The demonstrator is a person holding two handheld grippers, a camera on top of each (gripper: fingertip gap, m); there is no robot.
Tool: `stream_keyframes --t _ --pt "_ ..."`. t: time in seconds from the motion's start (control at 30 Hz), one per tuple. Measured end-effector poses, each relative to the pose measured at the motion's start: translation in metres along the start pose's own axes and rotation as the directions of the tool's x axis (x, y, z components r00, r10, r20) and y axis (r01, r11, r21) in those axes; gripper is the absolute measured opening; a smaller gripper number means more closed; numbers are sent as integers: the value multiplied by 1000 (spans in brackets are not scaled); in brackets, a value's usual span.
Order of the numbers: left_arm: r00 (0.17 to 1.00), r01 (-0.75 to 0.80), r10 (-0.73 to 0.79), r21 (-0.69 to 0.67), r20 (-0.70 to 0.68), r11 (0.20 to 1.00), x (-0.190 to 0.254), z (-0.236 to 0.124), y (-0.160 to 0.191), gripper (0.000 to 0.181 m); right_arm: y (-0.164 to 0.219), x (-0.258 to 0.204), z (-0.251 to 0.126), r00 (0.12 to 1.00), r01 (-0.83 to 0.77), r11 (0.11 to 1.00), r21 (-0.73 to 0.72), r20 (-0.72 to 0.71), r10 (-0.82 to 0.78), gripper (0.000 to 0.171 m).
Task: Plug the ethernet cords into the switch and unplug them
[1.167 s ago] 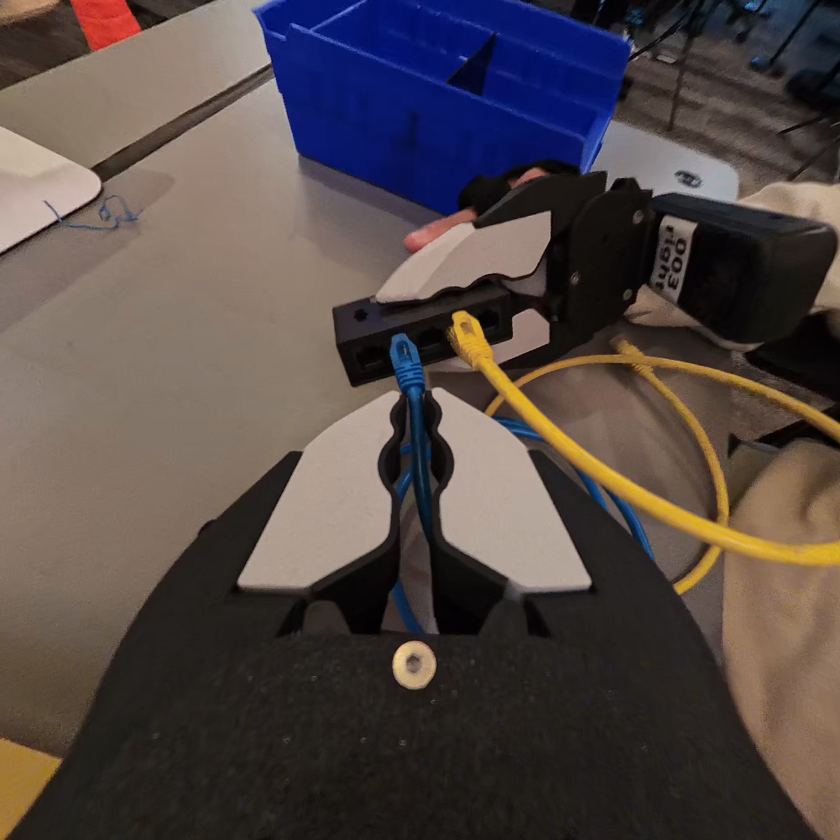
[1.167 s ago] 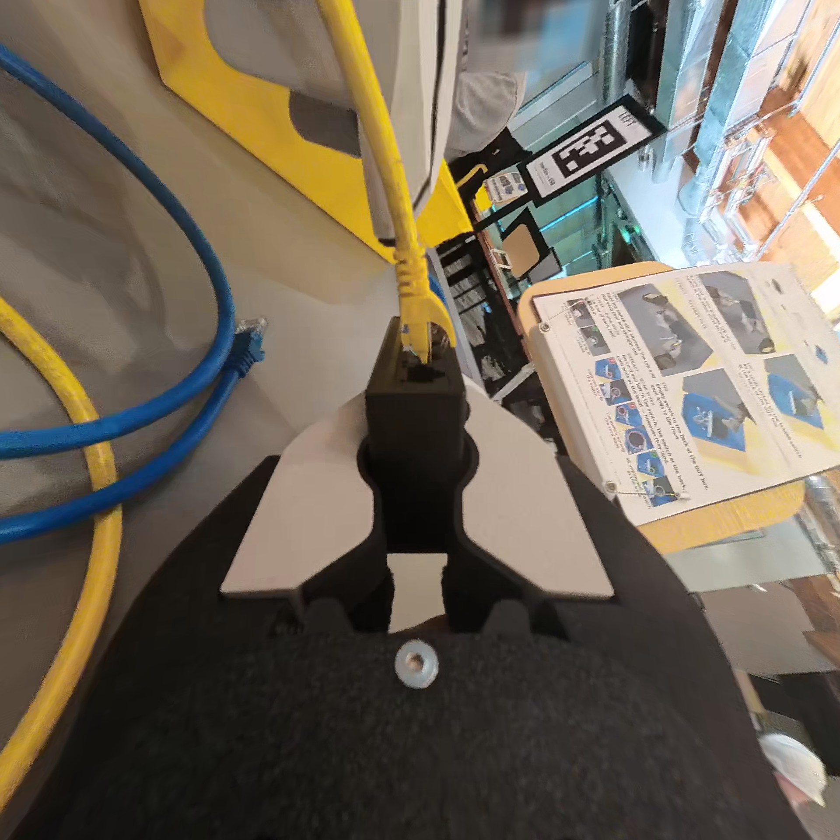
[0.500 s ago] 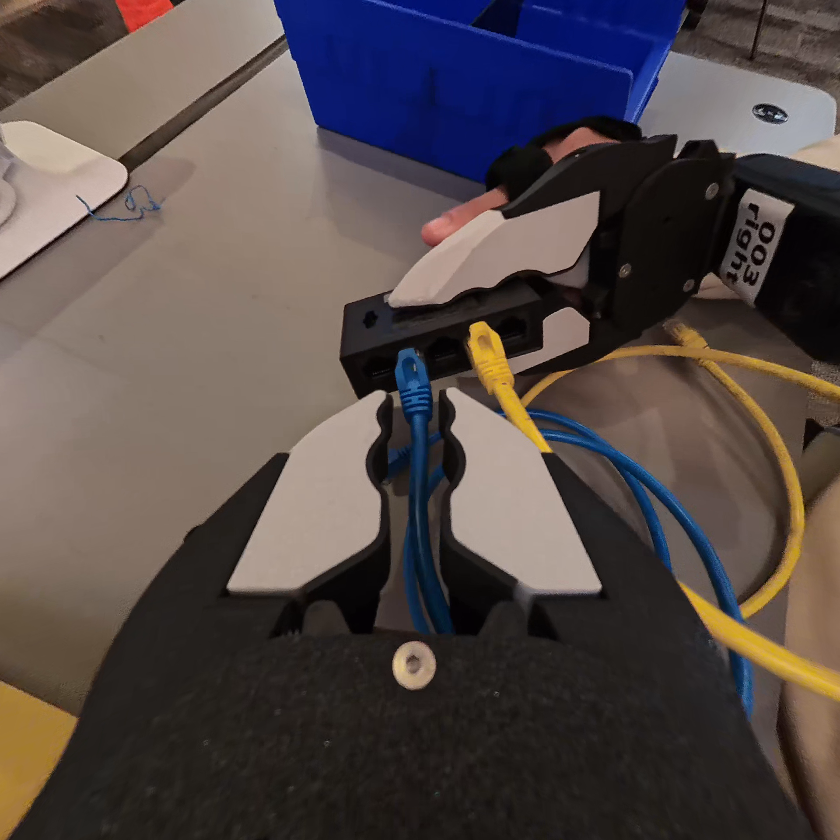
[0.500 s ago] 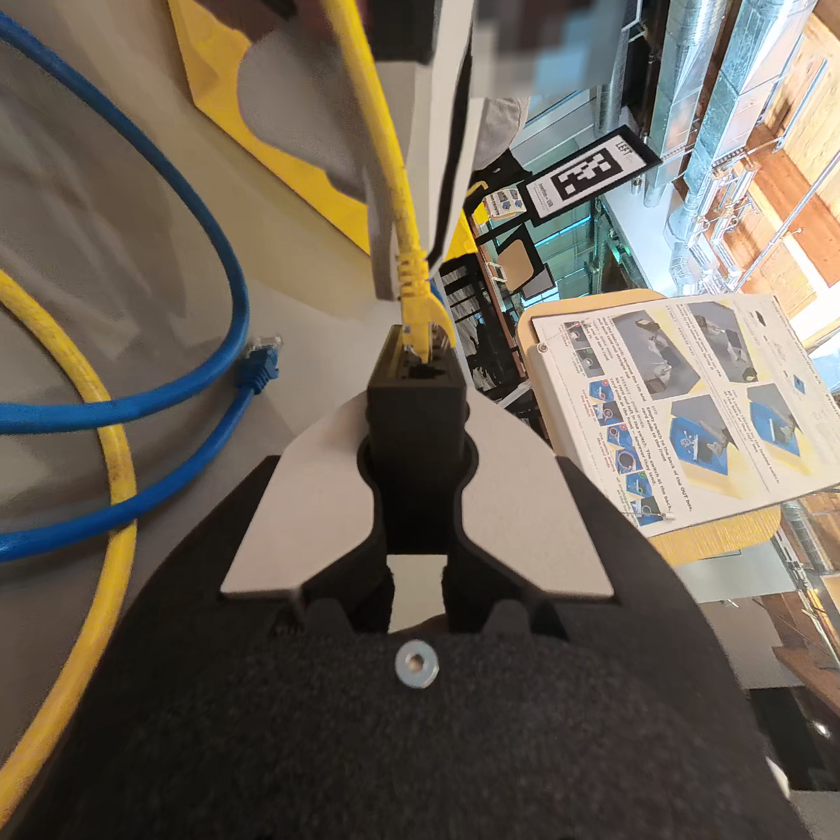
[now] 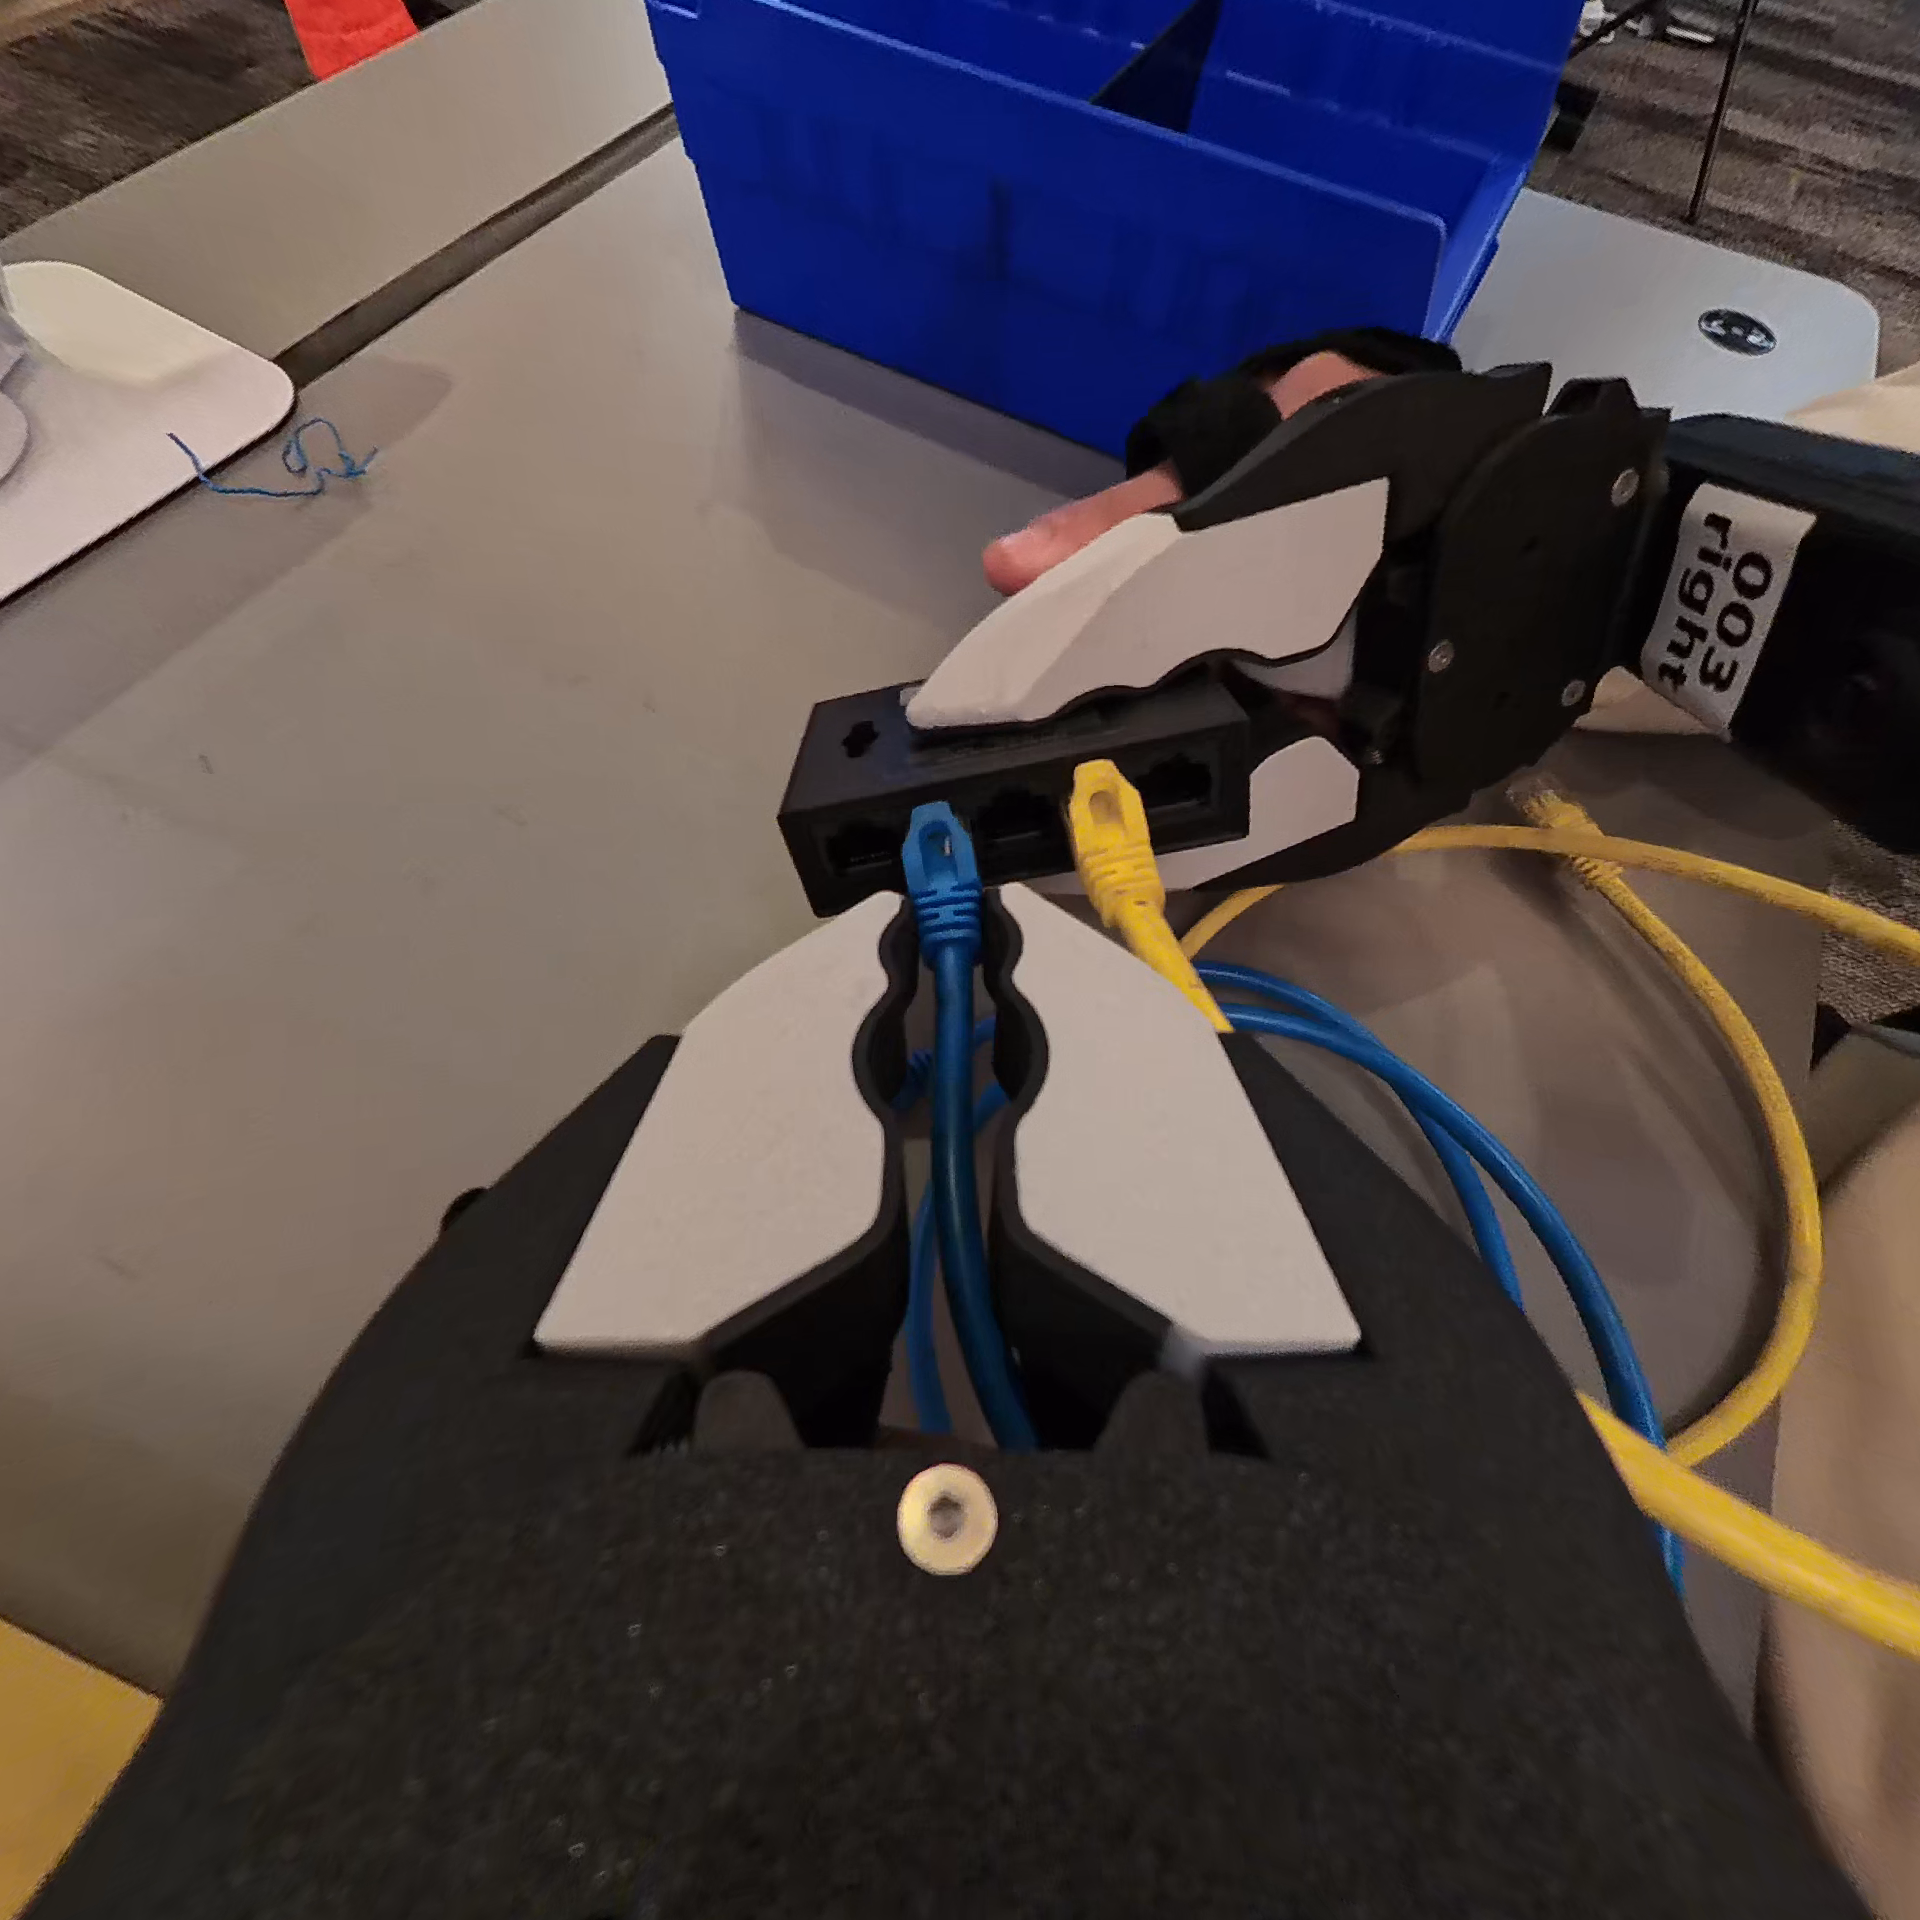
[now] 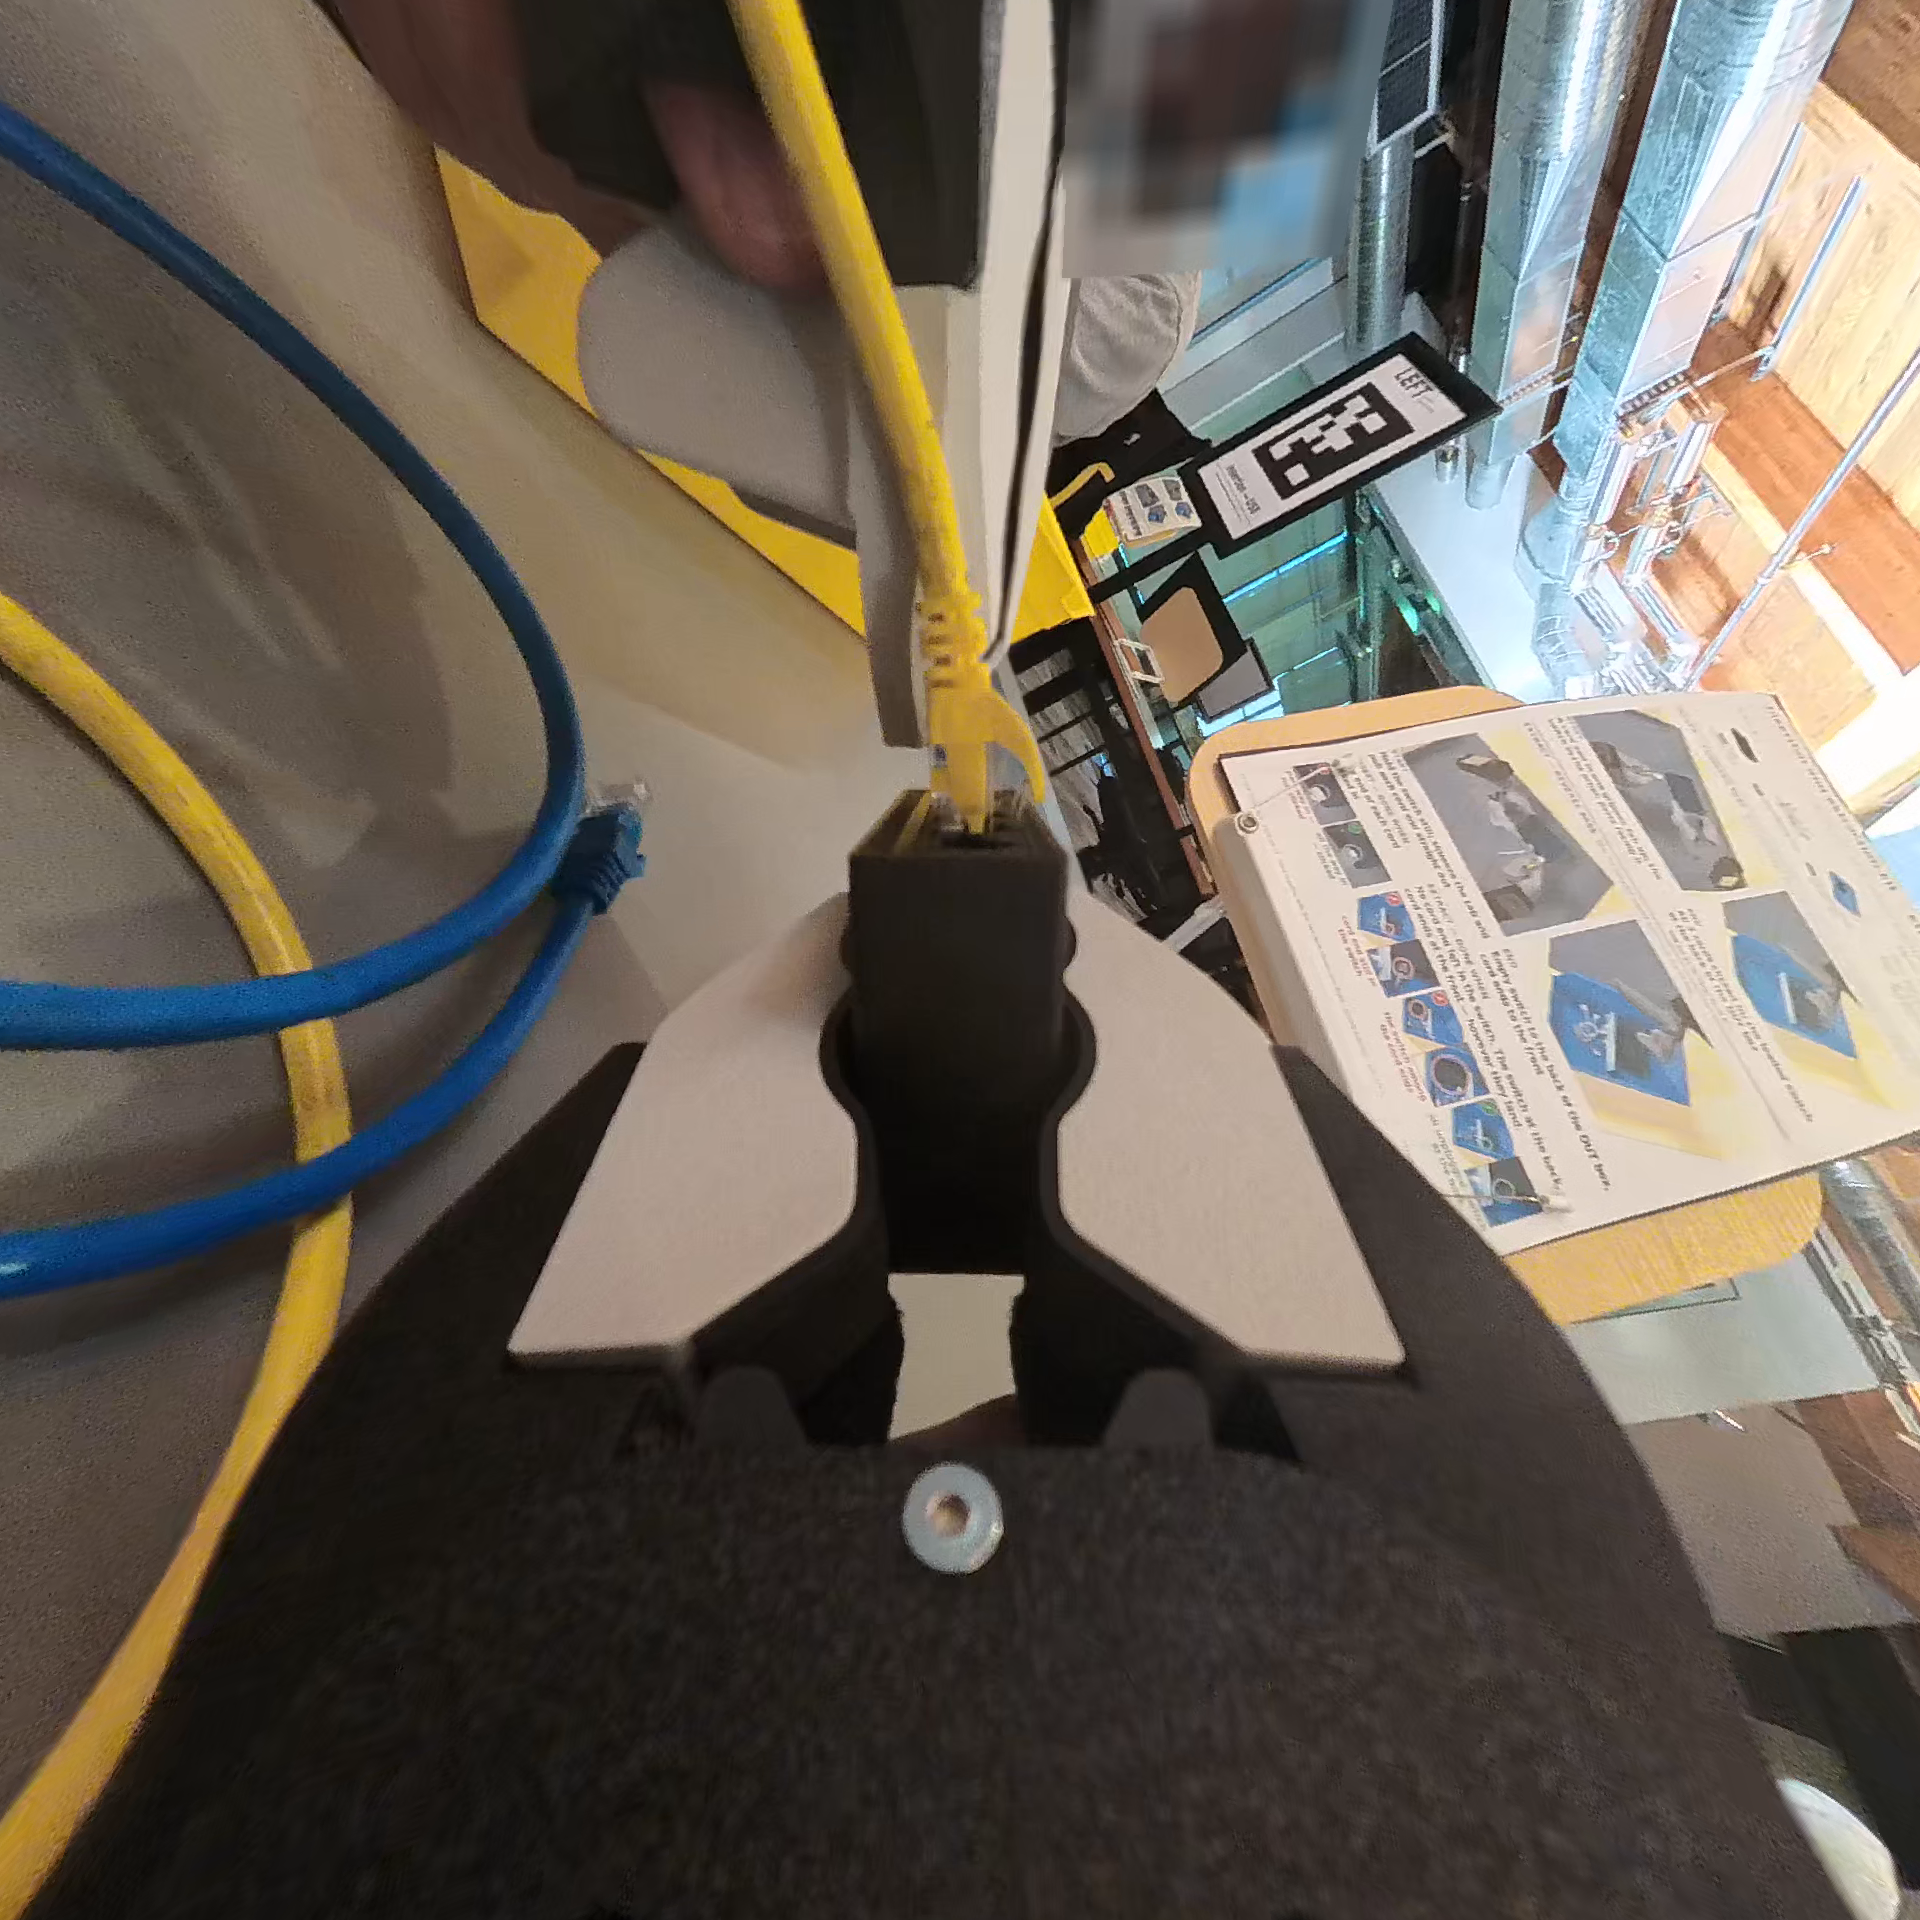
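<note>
The right gripper (image 5: 1132, 717) clamps a small black plastic ethernet switch (image 5: 1013, 790) just above the grey worktop (image 5: 499, 727). The left gripper (image 5: 948, 925) is released around the blue ethernet cord (image 5: 951, 1039), plugged beside the plugged yellow ethernet cord (image 5: 1117, 852).

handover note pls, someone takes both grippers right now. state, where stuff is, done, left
Left gripper: open, fingers either side of the blue ethernet cord just behind its plug, no squeeze visible.
Right gripper: shut on the black rectangular network switch, holding it by one end above the grey table.
Yellow ethernet cord: plugged in, two ports from the blue one. Both cords' far plugs lie loose on the table.
Blue plastic bin sits behind the switch.
Done: both cords appear seated.
Left: presumably unplug both; three ports look empty.
</note>
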State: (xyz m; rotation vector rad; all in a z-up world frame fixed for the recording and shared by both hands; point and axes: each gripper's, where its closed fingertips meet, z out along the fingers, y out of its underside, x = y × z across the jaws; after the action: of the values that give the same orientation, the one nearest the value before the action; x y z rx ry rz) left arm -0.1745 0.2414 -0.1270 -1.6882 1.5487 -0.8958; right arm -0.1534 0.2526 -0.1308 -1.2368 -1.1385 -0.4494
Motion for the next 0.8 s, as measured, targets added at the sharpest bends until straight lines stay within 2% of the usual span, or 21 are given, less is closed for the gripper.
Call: stream_keyframes --t 0.13,0.3,0.53,0.8 --pt "1000 -9 9 -26 -7 1000 -1 0 3 11 -1 -1 1 1000 13 1000 6 2 -13 29" --pt "999 40 -39 -57 11 998 -5 -1 7 11 16 -5 10 999 2 991 -135 35 2 30" --pt "998 59 -58 -83 16 995 -1 0 8 11 24 -12 9 993 -22 982 -187 108 43 40" --pt "971 188 -193 -44 -140 981 5 -9 4 11 22 -3 1 990 -71 990 -118 117 84 40"
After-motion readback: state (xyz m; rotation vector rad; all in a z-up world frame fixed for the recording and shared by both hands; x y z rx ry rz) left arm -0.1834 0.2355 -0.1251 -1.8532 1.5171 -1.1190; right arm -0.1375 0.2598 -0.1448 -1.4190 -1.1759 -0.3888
